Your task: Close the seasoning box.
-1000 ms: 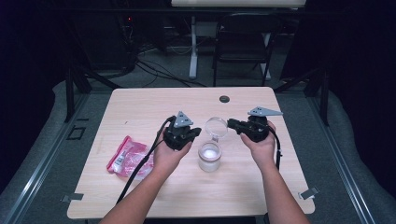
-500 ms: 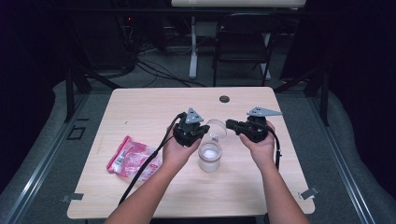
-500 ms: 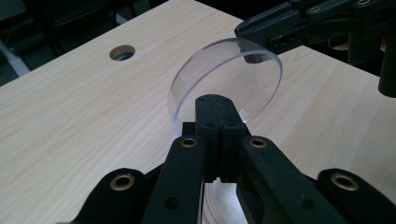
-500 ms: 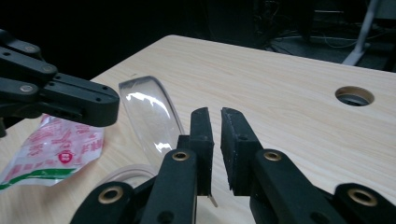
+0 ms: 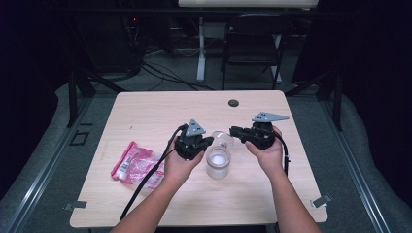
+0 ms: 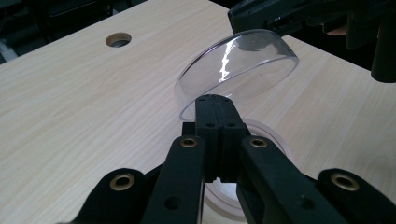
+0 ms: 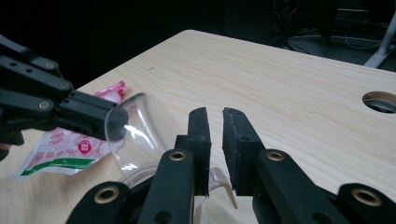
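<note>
High view: pink packet [image 5: 137, 166] left of jar [image 5: 217, 163].

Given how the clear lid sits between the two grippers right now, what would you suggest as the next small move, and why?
Probably draw the right gripper back a little. Its jaws have just been opening and stand apart with nothing between the pads, while the left gripper is shut on the edge of the clear lid, holding it tilted above the open jar. The left can then carry the lid aside.

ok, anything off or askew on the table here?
Nothing spilled or damaged. The clear lid is off the jar and tilted, its rim pinched in the shut left gripper. The right gripper, jaws just opening, holds nothing. The pink packet lies flat.
</note>
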